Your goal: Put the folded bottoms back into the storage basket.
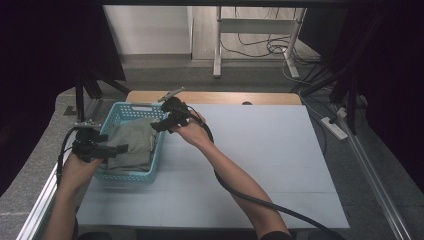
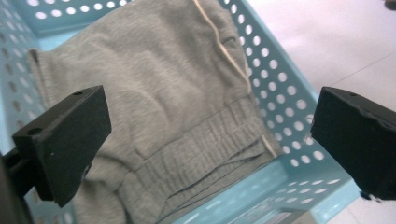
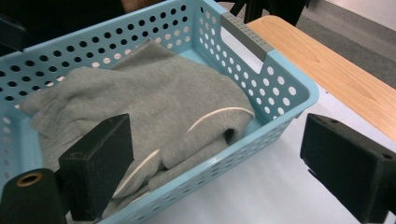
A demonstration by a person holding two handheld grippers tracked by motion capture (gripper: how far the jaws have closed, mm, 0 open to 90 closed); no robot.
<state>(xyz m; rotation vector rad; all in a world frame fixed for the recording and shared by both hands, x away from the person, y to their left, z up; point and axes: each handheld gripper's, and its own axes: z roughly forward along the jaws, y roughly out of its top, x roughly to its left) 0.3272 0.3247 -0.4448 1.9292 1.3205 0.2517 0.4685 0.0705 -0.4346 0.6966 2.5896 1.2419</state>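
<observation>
Soft, matt grey knit cloth (image 3: 140, 102) is lying in a smooth, perforated light-blue plastic basket (image 3: 280, 79), beside bare wood table edging (image 3: 336, 79).

Black tongs (image 1: 120, 149) with blocky jaws trailing thick black cable (image 1: 260, 202).

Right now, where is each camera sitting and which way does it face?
High view: above the person's side, looking forward and down on the table; both forearms, left gripper and right gripper show.
Left gripper view: on that gripper, looking down into the blue basket at the grey garment; open jaws.
Right gripper view: beside the basket's rim, looking across it; open jaws.
Shared by both gripper views: basket and garment.
</observation>
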